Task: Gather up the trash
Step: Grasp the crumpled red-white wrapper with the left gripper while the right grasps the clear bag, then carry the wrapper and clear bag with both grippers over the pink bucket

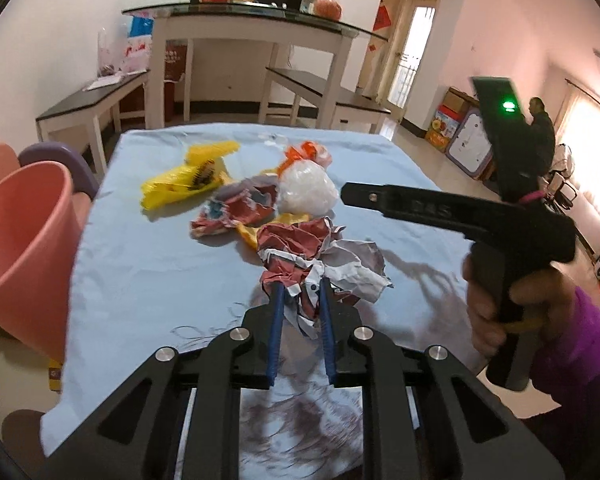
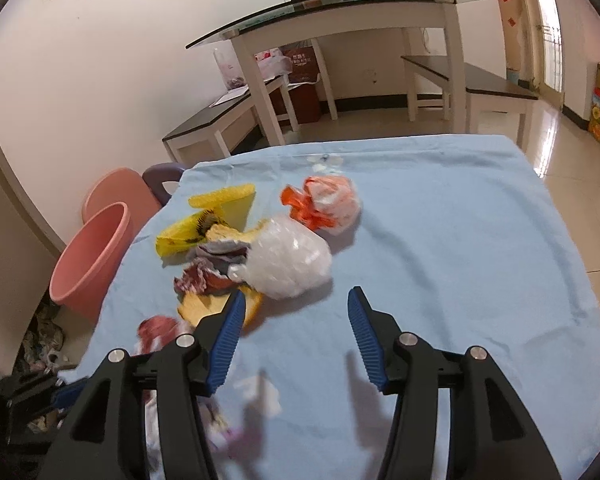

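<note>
My left gripper (image 1: 300, 285) is shut on a crumpled red-and-white paper (image 1: 320, 256), lifted a little off the blue tablecloth (image 1: 160, 272). More trash lies beyond it: a clear plastic bag (image 1: 306, 190), an orange bag (image 1: 308, 154), a yellow wrapper (image 1: 188, 180) and a torn red paper (image 1: 236, 210). My right gripper (image 2: 296, 295) is open, with nothing between its pads, just short of the clear plastic bag (image 2: 288, 260). The orange bag (image 2: 328, 204) and the yellow wrapper (image 2: 204, 220) lie behind it. The held paper (image 2: 156, 332) shows blurred at lower left.
A pink bin (image 1: 24, 240) stands off the table's left edge, also seen from the right wrist (image 2: 88, 256). A hand in a purple sleeve (image 1: 580, 340) holds the right tool. White benches and a glass-topped table (image 1: 252, 20) stand behind. A person (image 1: 540, 128) sits far right.
</note>
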A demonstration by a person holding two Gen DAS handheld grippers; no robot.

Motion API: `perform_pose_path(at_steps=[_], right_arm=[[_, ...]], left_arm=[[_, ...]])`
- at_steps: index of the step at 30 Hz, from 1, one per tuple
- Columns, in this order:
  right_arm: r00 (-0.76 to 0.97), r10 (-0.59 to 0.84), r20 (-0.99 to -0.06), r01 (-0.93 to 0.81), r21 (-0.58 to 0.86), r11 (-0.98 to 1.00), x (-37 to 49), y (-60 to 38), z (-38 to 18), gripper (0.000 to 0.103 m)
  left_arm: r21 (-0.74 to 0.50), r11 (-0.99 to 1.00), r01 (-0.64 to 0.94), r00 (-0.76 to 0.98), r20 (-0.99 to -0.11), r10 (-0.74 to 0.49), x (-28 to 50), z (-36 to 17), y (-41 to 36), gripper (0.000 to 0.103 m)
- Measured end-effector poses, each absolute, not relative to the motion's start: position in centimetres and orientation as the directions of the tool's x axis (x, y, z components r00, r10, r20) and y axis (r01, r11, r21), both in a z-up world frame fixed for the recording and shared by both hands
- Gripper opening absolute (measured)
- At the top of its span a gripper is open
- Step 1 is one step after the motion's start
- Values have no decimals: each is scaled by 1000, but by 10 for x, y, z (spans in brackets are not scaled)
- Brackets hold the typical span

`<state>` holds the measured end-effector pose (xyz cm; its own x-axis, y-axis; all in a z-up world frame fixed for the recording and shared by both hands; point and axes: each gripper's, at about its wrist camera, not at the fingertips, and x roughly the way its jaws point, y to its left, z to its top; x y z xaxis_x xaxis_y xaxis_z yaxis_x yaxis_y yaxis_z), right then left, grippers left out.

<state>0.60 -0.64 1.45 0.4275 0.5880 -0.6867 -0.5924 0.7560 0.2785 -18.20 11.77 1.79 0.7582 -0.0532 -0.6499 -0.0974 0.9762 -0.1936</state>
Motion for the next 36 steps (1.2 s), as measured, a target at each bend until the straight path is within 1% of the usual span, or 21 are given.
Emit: perform_pose_path(at_steps=[7,13,15,16,17,18,20,22,27,32,36], right_arm=[[429,589,-685,-581,290,760,29,21,16,58],[382,553,-741,-544,303,782,50,32,-1,58],[350,555,-755,-530,329,782,53,30,-8,58],[342,560,-755,-527,339,779,54,28,-11,56],[336,566,-753,-525,349,776,52,26,-13,48],[333,574,-748,-526,358,772,51,23,-13,44],[332,581,-743,-533,360,766,48,20,-12,32],[349,576,-739,-539,344,769,44,16,-10,28],[392,580,-714,-537,335,775,32,-1,2,23],[455,584,-672,-556,298,776,17,-11,23,23],[472,617,-630,-599,283,749,4,-5,43,23]], left_arm=[[-214,963,-161,761,-648,-17,-190,20,137,17],[-223,959,-177,758,-653,-12,-191,19,144,17],[-226,957,-182,758,-652,-10,-191,20,147,17],[-228,956,-185,758,-652,-9,-191,20,149,17],[-230,955,-188,758,-652,-8,-191,20,149,17],[-234,953,-191,760,-650,-7,-191,20,150,17],[-240,951,-193,762,-647,-9,-192,21,152,17],[-239,951,-193,765,-644,-7,-192,21,152,17],[-241,950,-199,776,-630,3,-196,26,153,17],[-237,944,-231,787,-615,38,-200,30,161,17],[-229,934,-273,801,-592,90,-207,40,173,17]])
